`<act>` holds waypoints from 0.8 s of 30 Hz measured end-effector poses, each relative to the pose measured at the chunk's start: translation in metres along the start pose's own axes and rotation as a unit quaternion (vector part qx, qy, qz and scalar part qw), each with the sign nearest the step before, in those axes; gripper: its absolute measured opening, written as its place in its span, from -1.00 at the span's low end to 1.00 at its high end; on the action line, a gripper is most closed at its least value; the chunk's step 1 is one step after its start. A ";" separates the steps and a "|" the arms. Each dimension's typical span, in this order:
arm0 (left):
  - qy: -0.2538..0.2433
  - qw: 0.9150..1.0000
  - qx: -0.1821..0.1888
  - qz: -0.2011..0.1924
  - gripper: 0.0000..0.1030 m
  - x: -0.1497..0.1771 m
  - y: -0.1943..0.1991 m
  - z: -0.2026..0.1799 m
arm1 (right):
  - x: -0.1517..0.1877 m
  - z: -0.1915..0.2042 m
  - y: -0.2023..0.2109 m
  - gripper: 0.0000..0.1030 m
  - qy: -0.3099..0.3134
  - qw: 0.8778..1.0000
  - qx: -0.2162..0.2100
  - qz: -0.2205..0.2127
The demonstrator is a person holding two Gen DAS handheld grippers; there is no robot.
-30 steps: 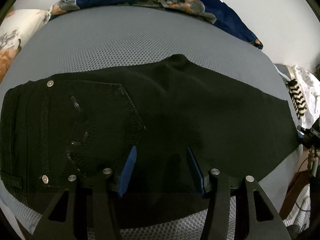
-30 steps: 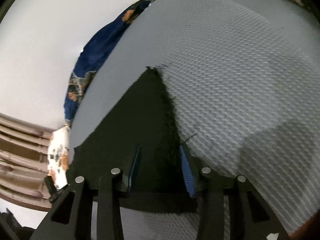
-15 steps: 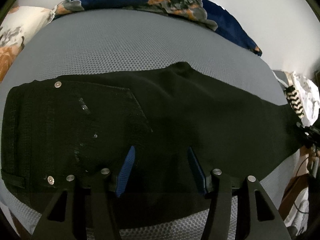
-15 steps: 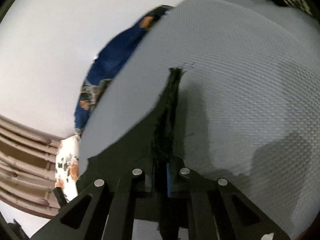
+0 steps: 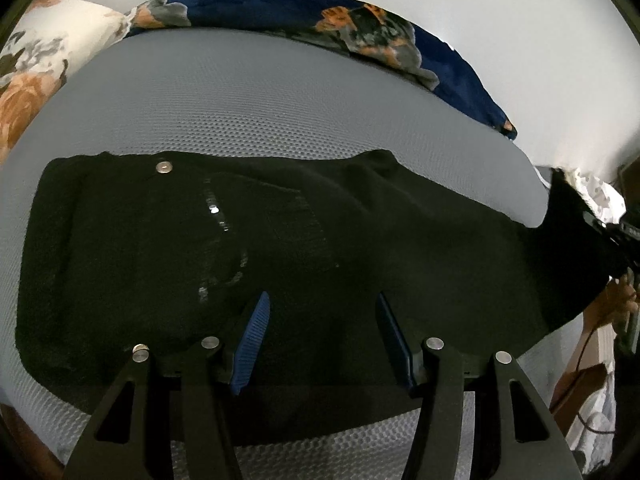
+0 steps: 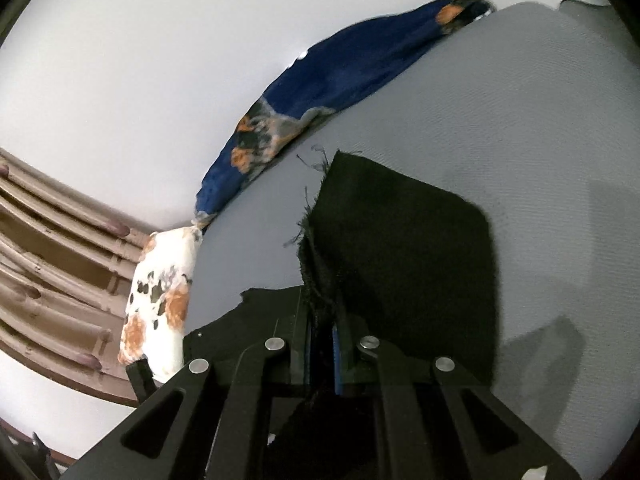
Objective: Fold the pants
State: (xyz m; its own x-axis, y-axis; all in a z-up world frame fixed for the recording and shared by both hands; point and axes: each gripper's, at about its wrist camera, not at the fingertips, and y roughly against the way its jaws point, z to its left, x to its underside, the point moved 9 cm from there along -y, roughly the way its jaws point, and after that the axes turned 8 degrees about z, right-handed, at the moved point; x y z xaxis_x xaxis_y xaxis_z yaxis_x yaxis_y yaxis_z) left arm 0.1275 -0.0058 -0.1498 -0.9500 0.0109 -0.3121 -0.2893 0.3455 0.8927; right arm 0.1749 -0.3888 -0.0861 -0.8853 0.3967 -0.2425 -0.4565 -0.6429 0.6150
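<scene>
Pants [image 5: 304, 248], black, lie flat on a grey mesh-textured bed [image 5: 256, 92], long axis running left to right: waistband with a metal rivet at the left, leg stretching right. The left hand-held gripper [image 5: 320, 320] hovers over the near edge of the pants, jaws about half open, gripping nothing. At the far right the leg end rises off the bed, frayed hem pointing up, pinched in the right hand-held gripper [image 6: 321, 330], whose jaws are clamped on the fabric. A blue floral blanket [image 5: 328, 12] lines the bed's far side.
</scene>
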 end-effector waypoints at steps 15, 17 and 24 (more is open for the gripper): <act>-0.003 0.999 0.040 -0.010 0.09 0.006 0.009 0.000 | 0.018 0.049 -0.081 -0.86 0.010 0.999 0.005 0.053; -0.006 0.999 0.044 -0.012 0.09 0.005 0.010 0.000 | 0.022 0.058 -0.093 -0.86 0.016 0.998 0.003 0.063; -0.001 0.998 0.053 -0.023 0.09 -0.001 0.021 0.009 | 0.051 0.092 -0.154 -0.86 0.041 0.992 -0.010 0.119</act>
State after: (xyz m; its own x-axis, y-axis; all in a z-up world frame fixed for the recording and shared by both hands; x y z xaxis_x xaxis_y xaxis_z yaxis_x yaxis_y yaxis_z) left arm 0.1232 0.0099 -0.1337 -0.9356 -0.0065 -0.3529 -0.3192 0.4423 0.8381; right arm 0.2081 -0.2090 -0.1240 -0.9720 0.1781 -0.1531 -0.2348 -0.7249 0.6476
